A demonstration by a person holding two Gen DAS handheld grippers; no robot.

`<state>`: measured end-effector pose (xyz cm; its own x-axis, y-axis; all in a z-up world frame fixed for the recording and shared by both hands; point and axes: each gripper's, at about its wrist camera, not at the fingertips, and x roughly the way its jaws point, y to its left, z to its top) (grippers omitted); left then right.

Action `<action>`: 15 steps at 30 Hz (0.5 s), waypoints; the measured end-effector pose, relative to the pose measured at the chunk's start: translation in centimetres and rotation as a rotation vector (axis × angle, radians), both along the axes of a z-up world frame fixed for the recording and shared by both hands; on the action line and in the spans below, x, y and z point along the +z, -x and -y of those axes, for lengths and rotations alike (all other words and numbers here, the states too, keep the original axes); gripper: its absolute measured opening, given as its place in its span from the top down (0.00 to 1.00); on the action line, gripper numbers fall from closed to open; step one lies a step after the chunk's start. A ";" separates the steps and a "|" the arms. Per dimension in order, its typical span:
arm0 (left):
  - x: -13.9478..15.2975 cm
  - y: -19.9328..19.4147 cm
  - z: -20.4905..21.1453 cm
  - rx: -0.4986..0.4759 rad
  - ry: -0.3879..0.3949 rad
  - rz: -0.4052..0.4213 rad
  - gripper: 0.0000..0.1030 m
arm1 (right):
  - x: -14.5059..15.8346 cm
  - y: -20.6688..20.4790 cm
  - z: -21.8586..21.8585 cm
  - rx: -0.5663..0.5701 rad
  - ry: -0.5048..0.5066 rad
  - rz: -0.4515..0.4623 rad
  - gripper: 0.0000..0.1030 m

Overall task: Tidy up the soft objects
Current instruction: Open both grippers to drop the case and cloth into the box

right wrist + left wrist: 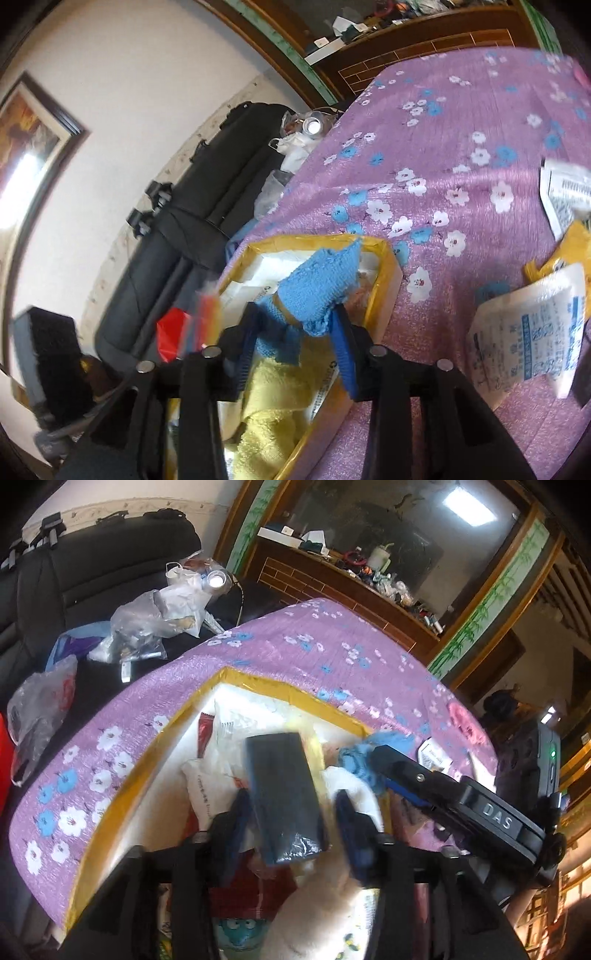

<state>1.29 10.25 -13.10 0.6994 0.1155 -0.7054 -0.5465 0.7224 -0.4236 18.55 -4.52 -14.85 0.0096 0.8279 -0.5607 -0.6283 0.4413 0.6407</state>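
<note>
Filling the white foam box with the yellow taped rim [280, 688] is well under way. Soft things already lie inside it: a yellow fluffy towel [273, 413], a white plush toy [317, 915] and some white packets.

The left gripper [291, 812] has its jaws apart around a dark wrapped sponge block [284, 797], over the box. It looks let go, but blur makes that unsure.

The right gripper [295, 328] has a blue knitted cloth [317, 291] between its parted jaws, over the box.

Still left: white printed packets [528, 328] and a yellow pouch [565, 251] on the purple flowered table cover [461, 122], at three o'clock from the box.
</note>
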 end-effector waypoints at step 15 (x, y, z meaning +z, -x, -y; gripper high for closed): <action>3.3 3.7 5.5 -0.042 -0.086 0.030 0.26 | 1.9 2.4 7.0 0.084 -0.087 -0.134 0.32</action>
<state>-2.43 4.78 -9.76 0.7257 0.1448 -0.6726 -0.5029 0.7788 -0.3749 16.19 -11.49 -13.00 -0.1322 0.8683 -0.4782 -0.5670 0.3295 0.7550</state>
